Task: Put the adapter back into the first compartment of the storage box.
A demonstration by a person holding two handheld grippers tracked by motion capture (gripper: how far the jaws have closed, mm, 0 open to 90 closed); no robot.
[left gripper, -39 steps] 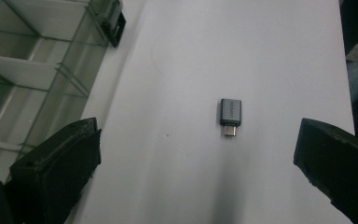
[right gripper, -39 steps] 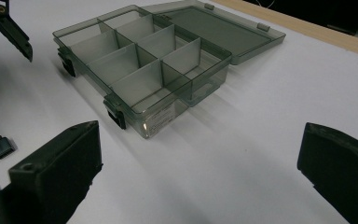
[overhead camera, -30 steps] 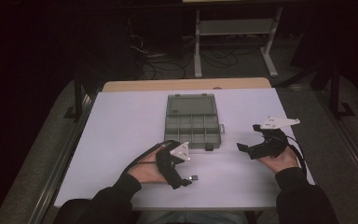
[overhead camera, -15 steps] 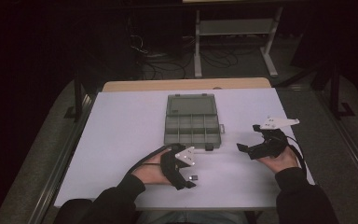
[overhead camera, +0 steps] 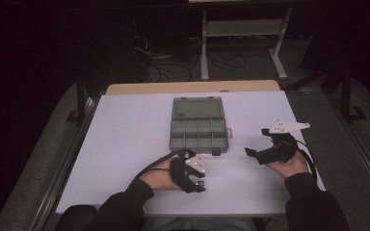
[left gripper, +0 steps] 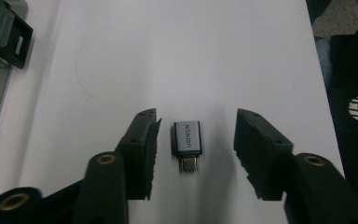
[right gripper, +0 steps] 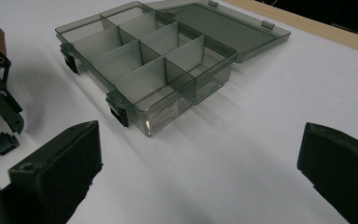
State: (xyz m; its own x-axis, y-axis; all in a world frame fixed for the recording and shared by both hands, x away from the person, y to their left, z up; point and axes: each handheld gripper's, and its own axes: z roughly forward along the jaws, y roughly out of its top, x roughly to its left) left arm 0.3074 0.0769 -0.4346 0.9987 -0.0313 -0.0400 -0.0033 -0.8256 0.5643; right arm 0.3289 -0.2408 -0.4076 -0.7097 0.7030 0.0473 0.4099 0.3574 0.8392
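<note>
**Left fingers closing in around the adapter beside the box**

The small grey adapter [left gripper: 187,144] lies flat on the white tabletop [overhead camera: 125,139], just in front of the near right corner of the compartment box [overhead camera: 198,131], on the person's side. The left gripper [left gripper: 195,149] points down at the adapter, and its fingers [left gripper: 142,149] have just been closing. The adapter sits between them, nearer the left-hand finger in the left gripper view, with a gap on each side, so neither pad presses on it.

The box stands near the middle of the tabletop with its clear lid [right gripper: 223,23] folded back flat on the far side. Its compartments are divided by clear walls, and two black latches [right gripper: 119,112] sit on its near wall.

The right gripper [overhead camera: 255,153] rests to the right of the box, well apart from it, held in the person's right hand [overhead camera: 289,166]. Its fingers [right gripper: 60,172] stand wide apart with nothing between them, aimed toward the box.
</note>
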